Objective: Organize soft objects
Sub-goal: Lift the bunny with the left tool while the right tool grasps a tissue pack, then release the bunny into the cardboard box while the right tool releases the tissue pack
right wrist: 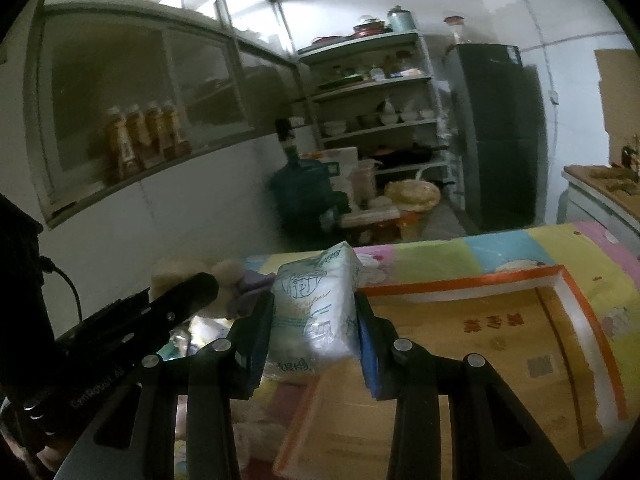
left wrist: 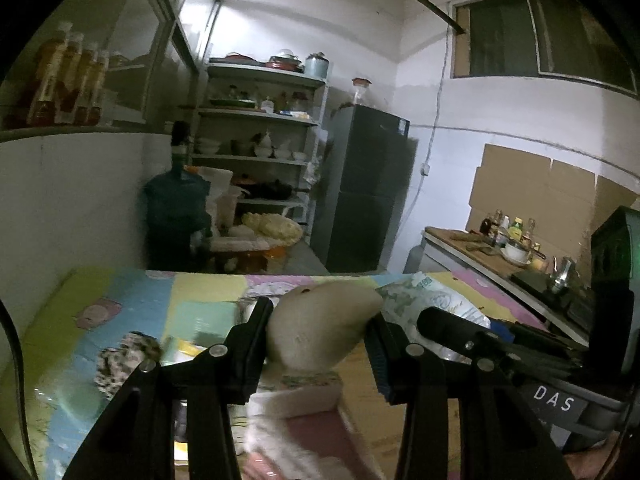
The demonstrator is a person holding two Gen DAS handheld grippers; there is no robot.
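Note:
My left gripper [left wrist: 318, 344] is shut on a beige plush toy [left wrist: 320, 328], whose rounded head sticks up between the pads while its pale body and pink part hang below. My right gripper [right wrist: 314, 318] is shut on a white tissue pack [right wrist: 316, 312] with teal print, held upright above the table. In the left wrist view the tissue pack [left wrist: 436, 300] and the other gripper's black body show at the right. In the right wrist view the plush toy [right wrist: 180, 272] shows at the left behind the left tool. A shallow orange-rimmed cardboard box [right wrist: 480, 344] lies on the table under and right of the pack.
A colourful patchwork cloth [left wrist: 120, 320] covers the table. A leopard-print soft item [left wrist: 124, 356] lies on it at the left. Beyond stand a water jug [left wrist: 176, 212], a shelf of dishes [left wrist: 256, 136], a dark fridge [left wrist: 364, 184] and a counter with bottles [left wrist: 504, 240].

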